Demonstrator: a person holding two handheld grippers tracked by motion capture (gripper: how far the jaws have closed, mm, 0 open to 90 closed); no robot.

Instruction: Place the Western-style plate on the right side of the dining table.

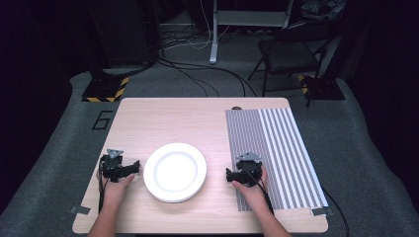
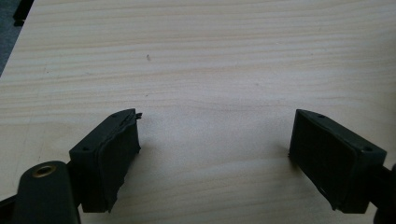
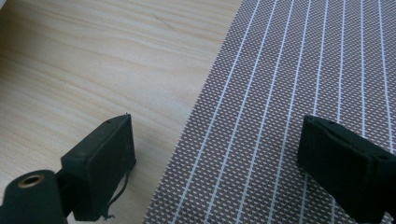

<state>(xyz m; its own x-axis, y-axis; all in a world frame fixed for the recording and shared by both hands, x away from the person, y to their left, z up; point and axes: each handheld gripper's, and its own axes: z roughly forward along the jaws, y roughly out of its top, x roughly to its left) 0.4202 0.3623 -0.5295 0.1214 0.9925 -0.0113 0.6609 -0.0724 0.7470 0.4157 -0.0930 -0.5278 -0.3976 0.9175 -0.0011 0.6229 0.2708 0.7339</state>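
Note:
A white plate point(image 1: 174, 172) sits on the light wooden table point(image 1: 173, 118), near the front and left of centre. A striped grey-and-white placemat point(image 1: 276, 148) lies flat along the table's right side. My left gripper point(image 1: 129, 168) rests just left of the plate, held by a hand; its jaws stand wide open over bare wood point(image 2: 215, 140). My right gripper point(image 1: 236, 174) sits at the placemat's left edge, open, with nothing between its pads; the placemat point(image 3: 299, 70) and the bare table point(image 3: 93, 60) lie under it.
Beyond the table's far edge are a grey floor, cables point(image 1: 207, 74), a folding chair point(image 1: 291, 54) at the back right and a yellow-and-black striped stand base point(image 1: 106, 91) at the back left. Tape tabs point(image 1: 79, 210) mark the table's front corners.

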